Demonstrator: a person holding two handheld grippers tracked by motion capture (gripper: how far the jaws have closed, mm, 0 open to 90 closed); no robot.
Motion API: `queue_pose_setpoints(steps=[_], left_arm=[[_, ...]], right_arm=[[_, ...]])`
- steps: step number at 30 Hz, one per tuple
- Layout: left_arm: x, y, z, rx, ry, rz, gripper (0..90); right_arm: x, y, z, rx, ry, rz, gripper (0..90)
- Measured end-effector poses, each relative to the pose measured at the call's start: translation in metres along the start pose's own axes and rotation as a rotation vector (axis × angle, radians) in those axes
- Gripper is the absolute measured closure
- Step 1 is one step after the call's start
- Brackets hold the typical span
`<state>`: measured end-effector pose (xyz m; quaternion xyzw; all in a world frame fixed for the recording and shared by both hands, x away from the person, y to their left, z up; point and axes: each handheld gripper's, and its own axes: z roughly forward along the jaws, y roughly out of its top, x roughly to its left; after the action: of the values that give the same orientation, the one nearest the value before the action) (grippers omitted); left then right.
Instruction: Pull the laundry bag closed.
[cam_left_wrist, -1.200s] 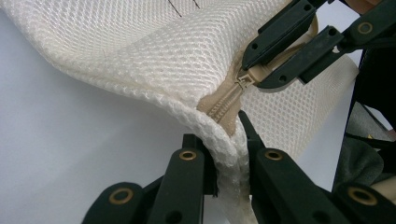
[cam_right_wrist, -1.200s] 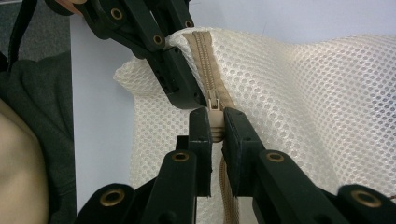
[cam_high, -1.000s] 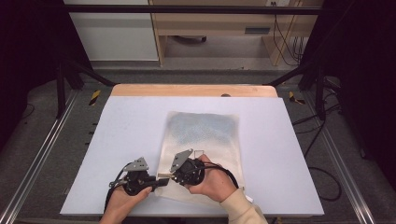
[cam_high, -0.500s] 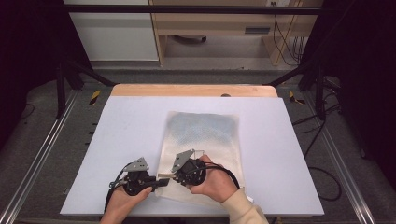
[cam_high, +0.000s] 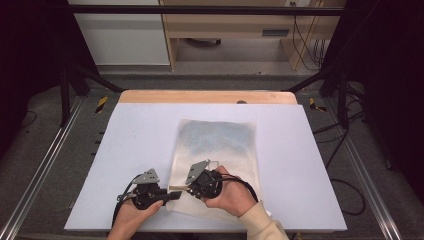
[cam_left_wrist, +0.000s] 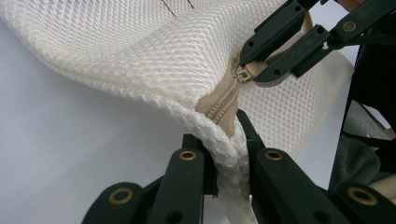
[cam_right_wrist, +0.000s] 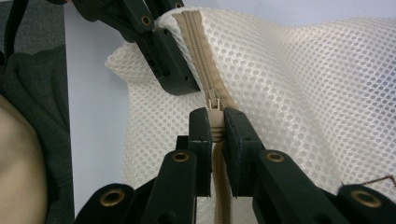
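Observation:
A cream mesh bag (cam_high: 218, 145) lies flat on the white table (cam_high: 135, 135), with its beige zipper (cam_right_wrist: 201, 51) along the near edge. My left gripper (cam_left_wrist: 227, 136) is shut on the bag's padded corner (cam_left_wrist: 219, 144), right at the zipper's end (cam_left_wrist: 223, 109), and lifts it a little. My right gripper (cam_right_wrist: 215, 122) is shut on the beige zipper pull (cam_right_wrist: 213, 103), a short way along the zipper from the left jaws. In the high view the left gripper (cam_high: 174, 194) and the right gripper (cam_high: 187, 189) meet tip to tip at the bag's near-left corner.
A wooden strip (cam_high: 207, 97) borders the table's far edge. Metal rails (cam_high: 45, 165) run along both sides, and black frame posts (cam_high: 65, 95) stand at the far corners. A cabinet and cables (cam_high: 305, 40) sit beyond the table.

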<state>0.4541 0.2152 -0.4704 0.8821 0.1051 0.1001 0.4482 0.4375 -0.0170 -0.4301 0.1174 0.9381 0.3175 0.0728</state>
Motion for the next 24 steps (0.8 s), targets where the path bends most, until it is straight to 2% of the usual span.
queue_pose_setpoints(steps=[24], left_arm=[[0.0,-0.001,0.002,0.002,-0.003,0.004,84.0]], right_arm=[[-0.005,-0.016,-0.007,0.008,-0.018,0.038,82.3]])
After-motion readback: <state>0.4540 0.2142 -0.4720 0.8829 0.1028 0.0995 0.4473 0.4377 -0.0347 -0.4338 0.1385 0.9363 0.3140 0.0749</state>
